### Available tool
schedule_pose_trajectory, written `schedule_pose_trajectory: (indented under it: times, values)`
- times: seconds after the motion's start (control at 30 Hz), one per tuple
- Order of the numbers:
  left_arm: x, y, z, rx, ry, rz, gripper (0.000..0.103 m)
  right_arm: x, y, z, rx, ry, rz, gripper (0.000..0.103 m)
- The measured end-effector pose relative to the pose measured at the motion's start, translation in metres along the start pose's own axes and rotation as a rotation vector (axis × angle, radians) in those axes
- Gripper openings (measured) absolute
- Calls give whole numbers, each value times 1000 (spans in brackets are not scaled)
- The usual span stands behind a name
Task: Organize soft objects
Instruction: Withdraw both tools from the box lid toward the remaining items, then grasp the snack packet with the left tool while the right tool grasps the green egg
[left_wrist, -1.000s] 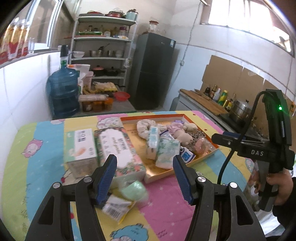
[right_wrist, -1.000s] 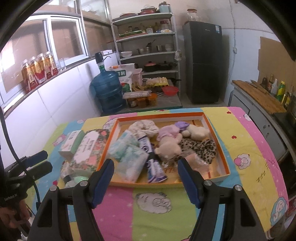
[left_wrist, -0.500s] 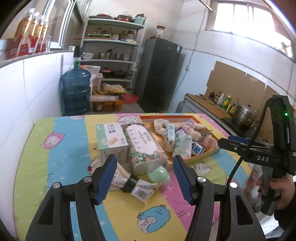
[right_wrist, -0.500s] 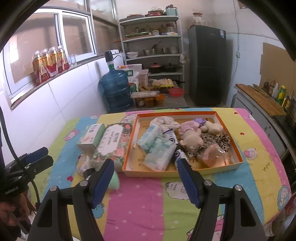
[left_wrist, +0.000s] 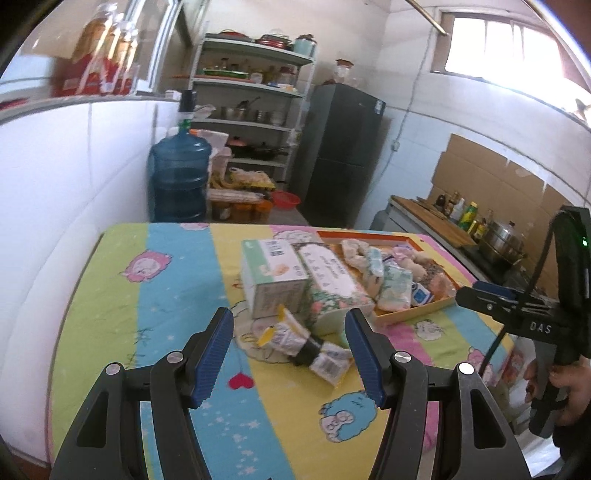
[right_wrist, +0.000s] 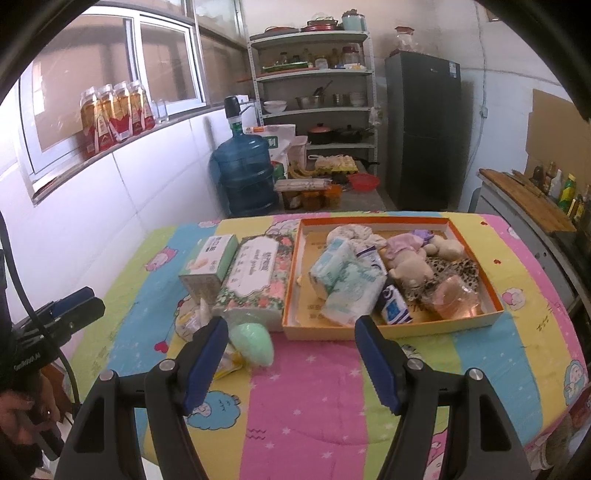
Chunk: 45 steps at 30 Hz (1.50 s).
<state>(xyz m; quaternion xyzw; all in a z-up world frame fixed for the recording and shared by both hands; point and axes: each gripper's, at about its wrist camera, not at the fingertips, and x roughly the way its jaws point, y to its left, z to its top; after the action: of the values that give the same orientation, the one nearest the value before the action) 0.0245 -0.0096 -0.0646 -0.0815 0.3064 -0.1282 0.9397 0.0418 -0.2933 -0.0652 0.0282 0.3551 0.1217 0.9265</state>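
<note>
two grippers are held wide apart and empty above the table. the green soft egg is seen outside the orange tray, just beside the right gripper at its left finger, its long axis lying across. the left gripper is judged farther off, over the wrapped packets.

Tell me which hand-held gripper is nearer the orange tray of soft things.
Right, as far as the views show. The right hand-held gripper hangs open just in front of the orange tray. The left hand-held gripper hangs open off the tray's left side, beyond the floral tissue pack.
</note>
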Motion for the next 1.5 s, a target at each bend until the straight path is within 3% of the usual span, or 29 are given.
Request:
schedule_pose_trajectory:
  times: [0.43, 0.6, 1.5]
  values:
    - [6, 21, -15, -53, 26, 53, 65, 42, 24, -13, -18, 88, 92, 71]
    - [7, 23, -20, -57, 30, 71, 65, 58, 33, -19, -48, 107, 93, 71]
    - [34, 42, -34, -83, 115, 97, 65, 126, 30, -22, 64, 199, 129, 71]
